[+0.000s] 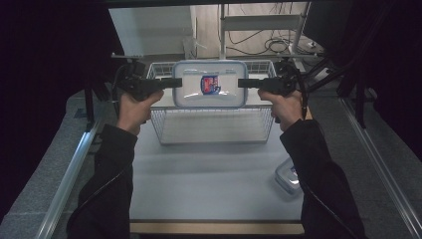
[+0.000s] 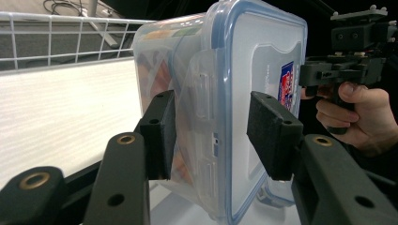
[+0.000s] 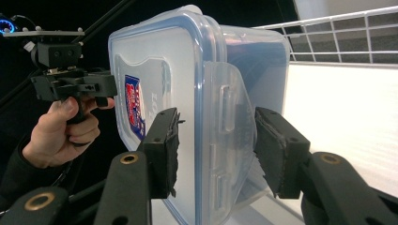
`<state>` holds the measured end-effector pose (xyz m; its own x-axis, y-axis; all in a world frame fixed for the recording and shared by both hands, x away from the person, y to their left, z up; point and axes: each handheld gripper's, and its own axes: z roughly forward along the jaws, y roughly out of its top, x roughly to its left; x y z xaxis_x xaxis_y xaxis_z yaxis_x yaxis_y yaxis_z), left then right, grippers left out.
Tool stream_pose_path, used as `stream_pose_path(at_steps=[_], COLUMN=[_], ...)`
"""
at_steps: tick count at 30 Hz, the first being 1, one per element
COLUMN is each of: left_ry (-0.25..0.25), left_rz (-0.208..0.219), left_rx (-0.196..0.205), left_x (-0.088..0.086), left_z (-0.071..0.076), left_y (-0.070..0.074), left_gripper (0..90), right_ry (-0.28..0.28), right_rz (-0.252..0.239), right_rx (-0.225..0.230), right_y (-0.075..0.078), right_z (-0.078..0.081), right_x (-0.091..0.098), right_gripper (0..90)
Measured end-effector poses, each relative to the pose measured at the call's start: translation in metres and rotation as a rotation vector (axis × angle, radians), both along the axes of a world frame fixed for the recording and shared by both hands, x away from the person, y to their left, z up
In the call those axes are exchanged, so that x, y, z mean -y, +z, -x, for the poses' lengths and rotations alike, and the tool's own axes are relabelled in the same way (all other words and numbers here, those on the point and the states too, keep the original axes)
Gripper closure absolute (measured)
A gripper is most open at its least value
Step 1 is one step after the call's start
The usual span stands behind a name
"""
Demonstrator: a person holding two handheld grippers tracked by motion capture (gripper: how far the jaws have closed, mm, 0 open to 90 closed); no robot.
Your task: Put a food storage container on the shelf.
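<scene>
Above the wire basket (image 1: 214,124), a clear rounded-corner plastic container (image 1: 209,84) (blue-rimmed lid).

A pale grey table (image 1: 209,179) with a light wooden front edge is seen in the high view, flanked by metal rails. A white wire basket (image 1: 214,133) is set directly on it toward 12 o'clock, open at the top. A small clear lidded container (image 1: 288,177) with a blue-edged lid is laid on the tabletop at about 4 o'clock, well apart from the basket.
</scene>
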<state>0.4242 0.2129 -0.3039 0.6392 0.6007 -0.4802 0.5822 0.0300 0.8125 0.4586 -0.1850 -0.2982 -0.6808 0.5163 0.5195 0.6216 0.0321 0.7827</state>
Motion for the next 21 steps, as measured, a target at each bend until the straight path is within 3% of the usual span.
stream_pose_path(at_steps=[11, 21], left_ry=[0.007, 0.016], left_rz=[0.027, 0.001], left_rx=[-0.04, -0.016], left_x=[0.002, 0.003], left_z=[-0.015, -0.016], left_y=[-0.013, -0.012], left_gripper=[53.4, 52.7], right_ry=[-0.025, -0.025], right_rz=[0.012, 0.003], right_rx=[-0.025, -0.038], right_y=[-0.003, -0.006], right_z=[-0.015, -0.021], right_x=[0.0, 0.001], right_gripper=[51.2, 50.4])
